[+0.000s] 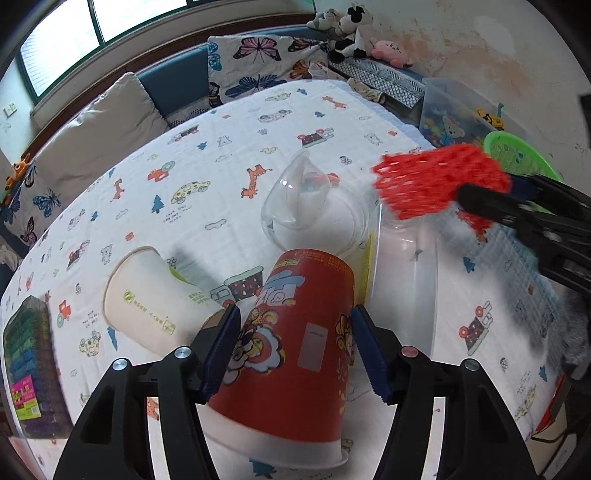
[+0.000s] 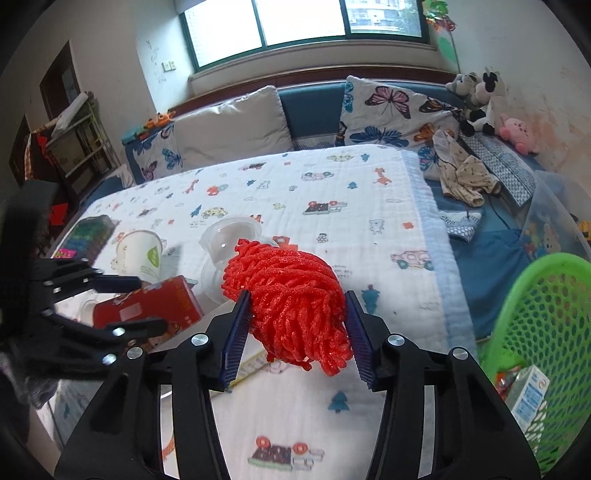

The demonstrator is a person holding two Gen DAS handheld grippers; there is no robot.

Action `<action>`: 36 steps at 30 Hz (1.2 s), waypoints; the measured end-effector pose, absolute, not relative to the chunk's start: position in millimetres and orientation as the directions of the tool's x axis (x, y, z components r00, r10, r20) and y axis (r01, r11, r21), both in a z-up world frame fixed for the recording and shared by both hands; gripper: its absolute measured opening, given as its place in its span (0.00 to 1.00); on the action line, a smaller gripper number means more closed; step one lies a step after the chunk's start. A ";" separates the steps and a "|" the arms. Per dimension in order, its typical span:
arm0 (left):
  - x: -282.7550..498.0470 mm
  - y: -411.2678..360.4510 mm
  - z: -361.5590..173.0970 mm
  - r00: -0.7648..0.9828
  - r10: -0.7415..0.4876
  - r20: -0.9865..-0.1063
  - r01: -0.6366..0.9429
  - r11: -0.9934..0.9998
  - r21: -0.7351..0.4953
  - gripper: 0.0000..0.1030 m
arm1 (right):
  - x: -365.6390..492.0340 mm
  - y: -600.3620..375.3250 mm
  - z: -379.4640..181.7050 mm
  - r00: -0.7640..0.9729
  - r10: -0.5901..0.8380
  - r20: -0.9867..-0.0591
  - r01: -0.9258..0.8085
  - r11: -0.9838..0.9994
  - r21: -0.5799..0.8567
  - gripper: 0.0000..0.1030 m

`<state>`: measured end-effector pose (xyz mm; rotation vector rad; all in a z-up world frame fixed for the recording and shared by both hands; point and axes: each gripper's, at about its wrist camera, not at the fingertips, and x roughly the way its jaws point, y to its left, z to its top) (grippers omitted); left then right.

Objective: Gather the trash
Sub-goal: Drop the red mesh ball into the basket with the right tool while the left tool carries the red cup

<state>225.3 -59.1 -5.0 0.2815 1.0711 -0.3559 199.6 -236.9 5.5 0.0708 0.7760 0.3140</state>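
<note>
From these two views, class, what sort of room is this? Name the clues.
Probably a home living room or playroom: a blue sofa with butterfly cushions under a window, plush toys in the corner, and a cartoon-print blanket spread under the trash.

a table under a white quilted cloth (image 2: 332, 177) printed with little cars, trains, giraffes and trees. lying on it: a white paper cup (image 1: 147, 299) on its side, a red printed tub (image 1: 295, 325) tipped over just beside it, a clear domed lid (image 1: 295, 195) and a clear plastic container (image 1: 402, 266) (the two close together). near the left edge lies a box of coloured pieces (image 1: 31, 365) with a pink label.
</note>
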 end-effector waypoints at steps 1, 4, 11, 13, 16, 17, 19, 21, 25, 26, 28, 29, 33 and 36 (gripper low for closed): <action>227.0 -60.2 -6.2 0.427 -0.146 -0.892 0.420 0.906 0.053 0.59 | 195.2 -239.1 7.6 0.673 0.305 -0.674 -0.250 0.951 0.181 0.49; 231.5 -65.0 -11.0 0.413 -0.134 -0.901 0.429 0.901 0.063 0.62 | 182.8 -248.2 13.2 0.683 0.307 -0.663 -0.243 0.951 0.190 0.49; 240.5 -66.6 -19.4 0.380 -0.140 -0.914 0.437 0.898 0.044 0.63 | 156.7 -269.2 23.3 0.699 0.304 -0.648 -0.223 0.953 0.207 0.49; 243.8 -66.1 -22.2 0.372 -0.152 -0.916 0.430 0.902 0.024 0.62 | 148.6 -275.6 24.3 0.706 0.294 -0.644 -0.211 0.956 0.204 0.49; 246.5 -64.6 -23.4 0.364 -0.166 -0.917 0.411 0.911 -0.002 0.61 | 140.2 -284.3 24.7 0.713 0.277 -0.644 -0.189 0.961 0.204 0.49; 245.4 -65.2 -23.4 0.367 -0.162 -0.916 0.411 0.912 0.003 0.61 | 138.6 -287.3 24.8 0.714 0.274 -0.645 -0.184 0.961 0.205 0.49; 242.4 -64.5 -21.1 0.380 -0.150 -0.913 0.398 0.917 0.015 0.61 | 133.3 -295.7 26.1 0.721 0.260 -0.643 -0.165 0.965 0.205 0.49; 239.2 -61.4 -15.8 0.393 -0.154 -0.906 0.385 0.923 0.011 0.61 | 130.5 -302.4 27.4 0.725 0.254 -0.640 -0.152 0.965 0.211 0.49; 231.9 -50.0 6.2 0.425 -0.194 -0.884 0.347 0.937 -0.038 0.61 | 124.6 -317.3 30.1 0.739 0.233 -0.632 -0.125 0.969 0.211 0.49; 230.1 -48.4 12.6 0.434 -0.202 -0.878 0.340 0.939 -0.049 0.61 | 123.9 -322.1 29.8 0.740 0.226 -0.633 -0.115 0.970 0.212 0.49; 225.1 -45.2 29.6 0.468 -0.217 -0.856 0.312 0.947 -0.070 0.61 | 122.1 -329.9 27.8 0.742 0.213 -0.635 -0.095 0.972 0.215 0.49; 221.1 -44.7 41.1 0.496 -0.239 -0.835 0.304 0.948 -0.091 0.61 | 121.1 -333.5 27.0 0.744 0.206 -0.635 -0.084 0.972 0.218 0.49; 209.7 -51.4 68.5 0.549 -0.327 -0.769 0.310 0.934 -0.176 0.61 | 115.8 -350.8 24.5 0.752 0.179 -0.634 -0.040 0.973 0.228 0.49; 204.9 -67.5 78.9 0.564 -0.369 -0.739 0.330 0.921 -0.208 0.61 | 111.0 -362.4 24.2 0.761 0.138 -0.634 -0.006 0.979 0.206 0.49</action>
